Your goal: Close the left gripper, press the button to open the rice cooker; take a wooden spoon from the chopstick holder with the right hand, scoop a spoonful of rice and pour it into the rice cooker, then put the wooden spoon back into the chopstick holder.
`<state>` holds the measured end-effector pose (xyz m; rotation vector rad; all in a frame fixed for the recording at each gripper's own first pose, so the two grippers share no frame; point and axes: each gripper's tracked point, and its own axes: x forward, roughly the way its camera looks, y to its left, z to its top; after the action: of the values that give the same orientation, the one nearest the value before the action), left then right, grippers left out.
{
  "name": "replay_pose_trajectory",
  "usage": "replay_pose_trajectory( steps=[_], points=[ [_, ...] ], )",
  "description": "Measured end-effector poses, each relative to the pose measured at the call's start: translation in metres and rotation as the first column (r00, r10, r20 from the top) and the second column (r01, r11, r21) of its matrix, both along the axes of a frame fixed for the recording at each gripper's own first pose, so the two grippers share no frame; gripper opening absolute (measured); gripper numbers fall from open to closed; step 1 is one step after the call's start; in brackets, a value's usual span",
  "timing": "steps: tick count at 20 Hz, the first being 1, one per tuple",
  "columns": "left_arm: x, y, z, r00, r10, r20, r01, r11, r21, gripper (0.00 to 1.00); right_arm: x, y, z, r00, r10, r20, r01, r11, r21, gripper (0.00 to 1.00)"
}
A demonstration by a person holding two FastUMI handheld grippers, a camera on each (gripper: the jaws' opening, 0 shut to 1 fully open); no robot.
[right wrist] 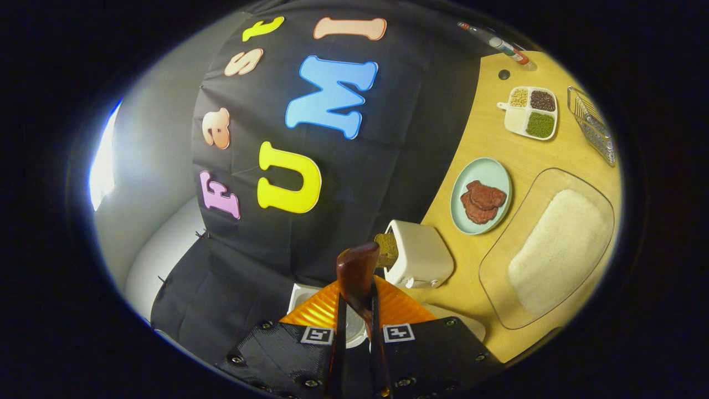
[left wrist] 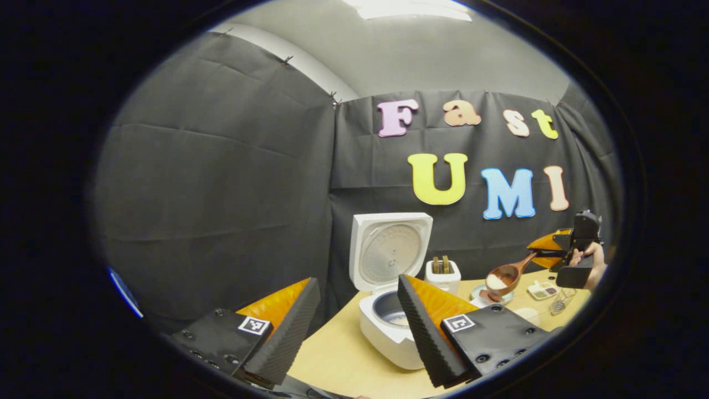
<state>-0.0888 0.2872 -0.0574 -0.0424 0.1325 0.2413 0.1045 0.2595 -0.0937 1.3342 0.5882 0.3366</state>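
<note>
Left gripper view has the table (left wrist: 343, 360) and open cooker (left wrist: 388, 310), lid up, between the left gripper's (left wrist: 354, 327) spread fingers; farther right, the right gripper (left wrist: 545, 249) grips the spoon (left wrist: 507, 274) — rice in its bowl, above a plate. Right gripper view adds the rice tray (right wrist: 554, 249), meat plate (right wrist: 481, 195), holder (right wrist: 418, 255) — fingers clamped on the spoon handle.

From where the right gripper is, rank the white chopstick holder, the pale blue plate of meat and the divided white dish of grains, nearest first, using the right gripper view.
1. White chopstick holder, just ahead of the right gripper, to its right.
2. Pale blue plate of meat, beyond the holder, farther right.
3. Divided white dish of grains, farthest, near the table's far end.
</note>
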Motion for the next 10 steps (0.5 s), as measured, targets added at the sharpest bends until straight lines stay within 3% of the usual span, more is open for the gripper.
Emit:
replay_pose_trajectory(
  steps=[10],
  points=[
    [-0.023,0.031,-0.014,0.996,0.085,-0.04,-0.085,0.996,-0.008,0.98,0.005,0.088,-0.006,0.991,0.13,0.034,-0.127,0.989,-0.08,0.18]
  ],
)
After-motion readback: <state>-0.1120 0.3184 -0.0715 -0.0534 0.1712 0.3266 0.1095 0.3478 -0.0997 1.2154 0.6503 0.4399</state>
